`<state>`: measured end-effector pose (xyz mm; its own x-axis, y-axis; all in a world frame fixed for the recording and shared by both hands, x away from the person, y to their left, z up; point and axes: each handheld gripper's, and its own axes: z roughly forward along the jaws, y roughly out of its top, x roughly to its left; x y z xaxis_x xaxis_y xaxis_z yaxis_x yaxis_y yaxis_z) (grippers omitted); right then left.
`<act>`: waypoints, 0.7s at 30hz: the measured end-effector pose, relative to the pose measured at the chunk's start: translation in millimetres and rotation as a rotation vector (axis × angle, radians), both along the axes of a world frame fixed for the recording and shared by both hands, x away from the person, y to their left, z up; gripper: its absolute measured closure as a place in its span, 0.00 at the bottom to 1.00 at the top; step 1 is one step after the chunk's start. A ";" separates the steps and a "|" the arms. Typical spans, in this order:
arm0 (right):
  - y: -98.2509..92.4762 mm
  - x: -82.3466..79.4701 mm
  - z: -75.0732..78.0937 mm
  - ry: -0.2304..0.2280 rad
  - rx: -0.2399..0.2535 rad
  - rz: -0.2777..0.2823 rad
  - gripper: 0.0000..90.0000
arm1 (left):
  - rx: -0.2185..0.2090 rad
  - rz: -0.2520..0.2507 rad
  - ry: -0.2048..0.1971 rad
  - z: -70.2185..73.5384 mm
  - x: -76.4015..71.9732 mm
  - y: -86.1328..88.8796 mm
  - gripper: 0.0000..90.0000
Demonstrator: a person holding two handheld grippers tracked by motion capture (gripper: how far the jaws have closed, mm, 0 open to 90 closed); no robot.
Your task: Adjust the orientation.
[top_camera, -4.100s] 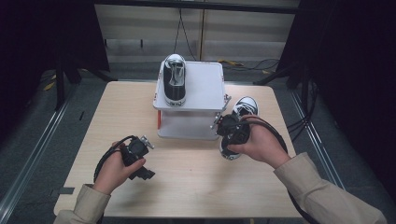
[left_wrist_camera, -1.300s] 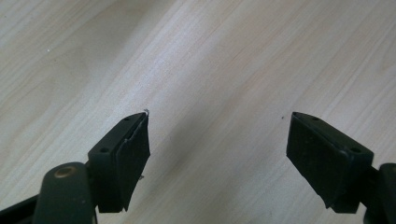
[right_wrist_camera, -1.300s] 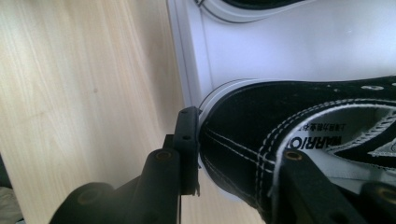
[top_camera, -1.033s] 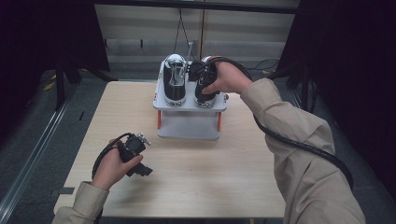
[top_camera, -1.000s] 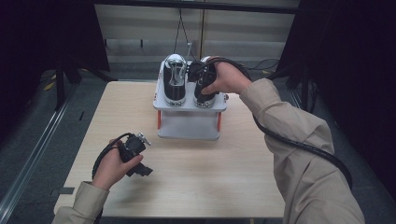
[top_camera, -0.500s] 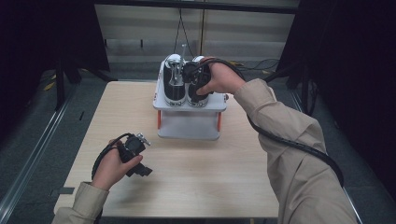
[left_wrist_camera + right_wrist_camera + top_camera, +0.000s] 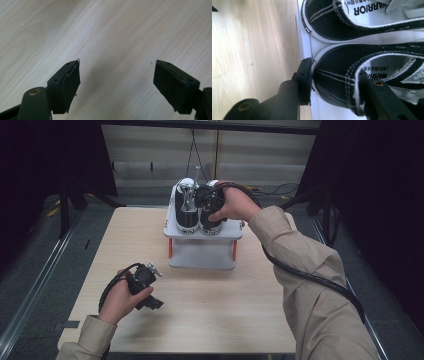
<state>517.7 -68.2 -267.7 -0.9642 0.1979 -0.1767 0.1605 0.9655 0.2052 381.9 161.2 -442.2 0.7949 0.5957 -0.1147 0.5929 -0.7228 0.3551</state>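
The left gripper [image 7: 150,301] rests low over the near left part of the wooden table [image 7: 225,320], held in the person's left hand [image 7: 122,297]. In the left gripper view its two black jaws stand wide apart with nothing between them, only bare wood grain ahead of and below the fingertips [image 7: 72,82]. It is released and grasps nothing. Both shoes lie well beyond its fingertips, up at the far middle of the table.

There a small white rack [image 7: 202,252] with orange legs stands on the table, and two black and white sneakers sit side by side on its top shelf. The left sneaker [image 7: 187,207] stands free, just beside the right gripper's outer finger.

The right gripper [image 7: 207,200], in the person's right hand [image 7: 235,207], reaches over the right sneaker [image 7: 210,222]. In the right gripper view the heel of this sneaker [image 7: 337,75] lies between the fingers: one finger [image 7: 304,77] stands at the outside of the heel, by the white rubber edge, the other reaches inside the shoe's opening. The jaws have just been opening, and the outer pad looks barely off the rubber, so the grip reads as loosened rather than clenched. The sneaker rests on the shelf.
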 end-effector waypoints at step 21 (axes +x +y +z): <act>8.7 -12.6 38.6 -0.099 0.118 -0.001 0.42 | -0.002 -0.026 -0.003 3.3 -3.2 -6.5 0.24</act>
